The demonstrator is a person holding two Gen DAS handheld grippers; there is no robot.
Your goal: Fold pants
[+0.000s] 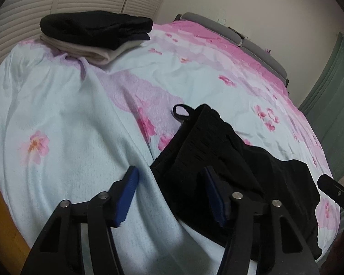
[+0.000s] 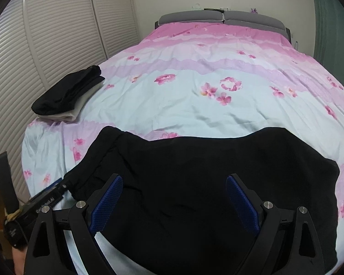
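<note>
Black pants (image 2: 206,183) are spread on the bed (image 2: 195,105) for folding; left tool (image 1: 172,197) and right tool (image 2: 174,199) are held released, nothing grasped.

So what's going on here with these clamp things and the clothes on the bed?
A person holds a two-finger gripper in each hand and is folding black pants on a flowered bedspread. Both the left gripper and the right gripper are open and grip nothing at this moment, poised over the pants near the foot of the bed. A stack of folded clothes, black on top of beige, sits at the bed's left edge.
</note>
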